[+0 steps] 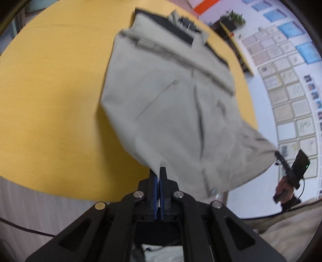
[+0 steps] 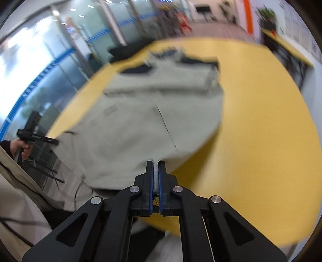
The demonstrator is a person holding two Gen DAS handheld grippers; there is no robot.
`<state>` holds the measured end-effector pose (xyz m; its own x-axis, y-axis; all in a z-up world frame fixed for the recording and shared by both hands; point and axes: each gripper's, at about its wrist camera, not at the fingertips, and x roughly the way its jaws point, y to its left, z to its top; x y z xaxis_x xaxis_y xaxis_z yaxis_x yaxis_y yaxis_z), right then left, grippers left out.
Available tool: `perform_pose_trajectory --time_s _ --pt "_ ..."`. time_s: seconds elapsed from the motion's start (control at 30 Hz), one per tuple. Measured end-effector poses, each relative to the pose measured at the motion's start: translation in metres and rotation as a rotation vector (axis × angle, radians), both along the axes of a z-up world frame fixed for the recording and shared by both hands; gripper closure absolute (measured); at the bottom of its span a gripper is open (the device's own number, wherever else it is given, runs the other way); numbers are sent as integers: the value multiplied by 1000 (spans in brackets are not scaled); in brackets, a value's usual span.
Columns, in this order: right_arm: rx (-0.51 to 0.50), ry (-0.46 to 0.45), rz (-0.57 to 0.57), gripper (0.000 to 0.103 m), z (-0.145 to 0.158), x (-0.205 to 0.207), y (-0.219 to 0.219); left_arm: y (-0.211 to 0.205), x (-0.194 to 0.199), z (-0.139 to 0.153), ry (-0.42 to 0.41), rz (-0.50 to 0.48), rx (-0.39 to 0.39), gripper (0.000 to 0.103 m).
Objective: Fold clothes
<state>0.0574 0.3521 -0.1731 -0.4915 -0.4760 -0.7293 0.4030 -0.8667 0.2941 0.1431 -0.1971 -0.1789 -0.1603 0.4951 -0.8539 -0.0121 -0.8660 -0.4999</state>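
A pale grey-green garment, shorts or trousers (image 1: 177, 104), is lifted by its near edge above the yellow table (image 1: 50, 100), its far part still resting near a dark garment (image 1: 181, 30). My left gripper (image 1: 158, 171) is shut on one near corner of the cloth. In the right wrist view the same garment (image 2: 145, 125) hangs from my right gripper (image 2: 155, 167), shut on its other near corner. The other gripper shows in each view: the right one (image 1: 289, 171) at the cloth's right corner, the left one (image 2: 36, 137) at the cloth's left edge, held by a hand.
The yellow table (image 2: 261, 141) is round-edged, with bare surface on both sides of the garment. A wall of framed pictures (image 1: 285, 84) stands to the right, glass partitions (image 2: 50, 66) to the left. A potted plant (image 1: 233, 18) sits on a shelf beyond the table.
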Motion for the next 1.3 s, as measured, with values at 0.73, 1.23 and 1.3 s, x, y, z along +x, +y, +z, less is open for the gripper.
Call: perform_pose_trajectory --time_s 0.73,1.23,1.3 --pt "-9 266 -209 100 44 -335 2 -6 -382 64 262 202 368 101" --pt "67 91 -239 99 -88 -506 34 19 -547 -98 194 196 249 100" --pt "53 85 -249 99 -98 -511 41 19 -553 -111 189 192 236 99"
